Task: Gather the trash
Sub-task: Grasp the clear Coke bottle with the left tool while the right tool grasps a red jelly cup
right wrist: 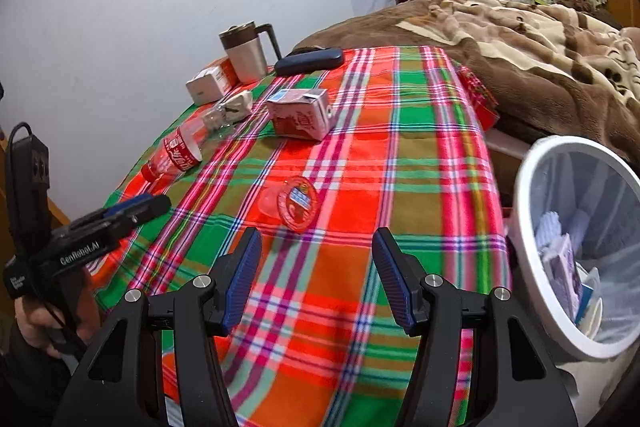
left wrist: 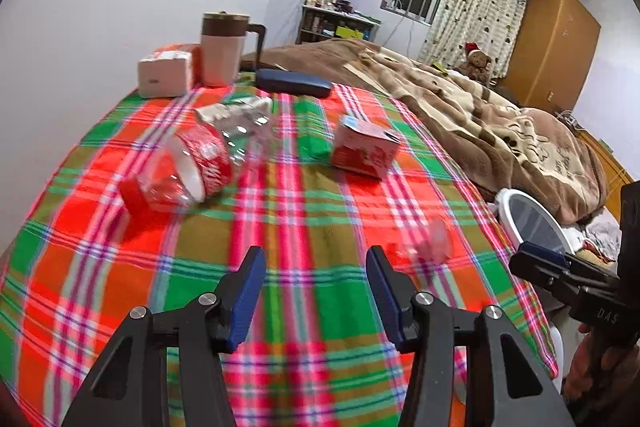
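Observation:
Trash lies on a plaid-covered table (right wrist: 420, 155). An empty cola bottle (left wrist: 188, 167) (right wrist: 176, 155) lies on its side at the left, with a crumpled wrapper (left wrist: 232, 109) (right wrist: 238, 105) behind it. A red-and-white drink carton (left wrist: 364, 147) (right wrist: 302, 115) lies in the middle. A small clear cup with a red lid (right wrist: 298, 205) (left wrist: 428, 247) lies nearest. My right gripper (right wrist: 317, 239) hovers open just short of that cup, nothing between its fingers. My left gripper (left wrist: 315, 255) is open over bare cloth, the cup just to its right.
A white bin (right wrist: 520, 195) (left wrist: 505, 203) holding several scraps stands off the table's right edge. A lidded mug (right wrist: 246, 55), a tissue box (right wrist: 210, 83) and a dark glasses case (right wrist: 310, 61) sit at the back. A bed with a brown blanket (right wrist: 520, 39) lies beyond.

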Motion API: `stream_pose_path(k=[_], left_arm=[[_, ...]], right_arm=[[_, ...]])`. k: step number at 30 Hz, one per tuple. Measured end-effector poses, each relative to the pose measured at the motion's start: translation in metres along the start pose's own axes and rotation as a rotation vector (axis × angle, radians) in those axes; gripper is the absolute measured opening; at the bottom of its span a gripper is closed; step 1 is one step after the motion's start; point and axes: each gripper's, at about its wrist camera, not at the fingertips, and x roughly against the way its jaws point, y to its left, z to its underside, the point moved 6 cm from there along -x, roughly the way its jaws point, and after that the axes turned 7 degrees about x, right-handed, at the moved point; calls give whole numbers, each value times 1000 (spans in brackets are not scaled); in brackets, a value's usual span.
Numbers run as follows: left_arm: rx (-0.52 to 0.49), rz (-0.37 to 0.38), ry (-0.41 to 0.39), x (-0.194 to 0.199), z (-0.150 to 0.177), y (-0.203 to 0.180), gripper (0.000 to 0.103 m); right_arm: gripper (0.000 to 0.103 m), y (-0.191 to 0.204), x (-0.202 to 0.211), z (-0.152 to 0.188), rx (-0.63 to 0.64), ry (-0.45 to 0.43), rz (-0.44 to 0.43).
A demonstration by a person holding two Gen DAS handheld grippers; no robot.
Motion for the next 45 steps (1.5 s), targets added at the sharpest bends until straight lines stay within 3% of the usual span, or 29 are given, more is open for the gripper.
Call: stream_pose_path(k=[18, 25, 32, 34, 36, 45], left_arm=[[-9, -97, -30, -27, -62, 58, 53], [-55, -118, -39, -44, -82, 73, 61], [-75, -89, 46, -70, -83, 81, 70], [-57, -53, 86, -73, -77, 78, 70], [-54, -10, 118, -73, -71, 72, 70], [-90, -33, 100, -75, -74, 56, 70]], right_arm=[[59, 16, -57, -12, 27, 92, -21], [59, 15, -73, -13, 15, 122, -23], [59, 13, -80, -15, 8, 140, -35], [52, 13, -81, -14, 1, 143, -52], [51, 12, -81, -14, -6, 140, -59], [51, 11, -79, -13, -10, 134, -68]])
